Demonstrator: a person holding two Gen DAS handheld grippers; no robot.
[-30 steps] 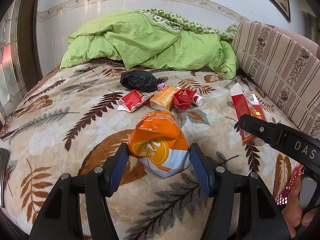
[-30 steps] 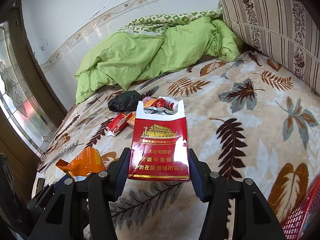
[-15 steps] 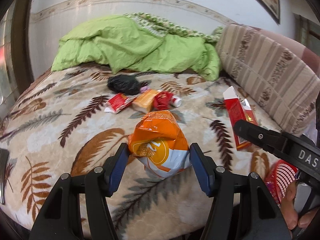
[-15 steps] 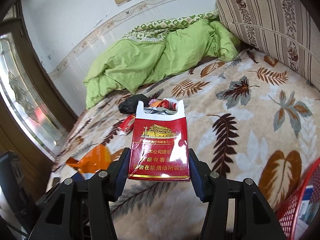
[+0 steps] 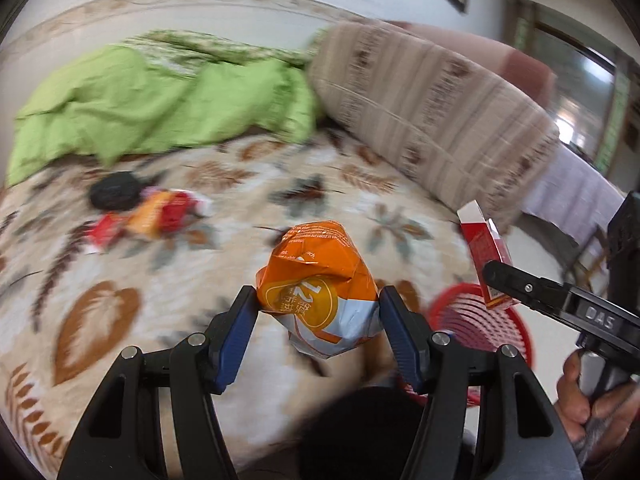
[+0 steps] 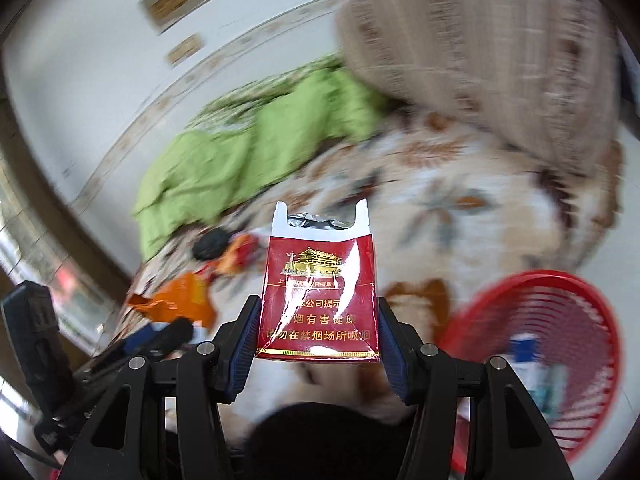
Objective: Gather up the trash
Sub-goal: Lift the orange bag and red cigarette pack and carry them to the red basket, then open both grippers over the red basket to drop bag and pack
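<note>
1. Leaf-patterned bedding (image 5: 168,248) fills the blurred bedroom scene, with a rumpled green quilt (image 5: 132,108) piled against the far wall.
2. At the left of the left wrist view, a black bag (image 5: 114,194) lies on the blanket beside a small heap of red and orange wrappers (image 5: 152,218), well apart from both tools.
3. Centre frame, the left gripper (image 5: 318,314) clamps a crumpled orange snack bag (image 5: 316,284); its blue pads (image 5: 236,336) press the bag's two sides, and the bag stands up between them above the blanket's edge.
4. A striped bolster (image 5: 424,120) runs along the right side of the bed.
5. Lower right, a red mesh basket (image 5: 508,332) sits off the bed's edge, just beyond the left gripper's right finger.
6. At far right of that view, a hand (image 5: 580,404) grips the handle of the right gripper (image 6: 318,332), which holds a red cigarette pack (image 6: 320,292) upright, open top upward, squeezed by both pads at its lower sides.
7. From the right wrist view, the pack hangs over the bed's edge, with the basket (image 6: 560,288) to its right, holding some blurred items that cannot be made out.
</note>
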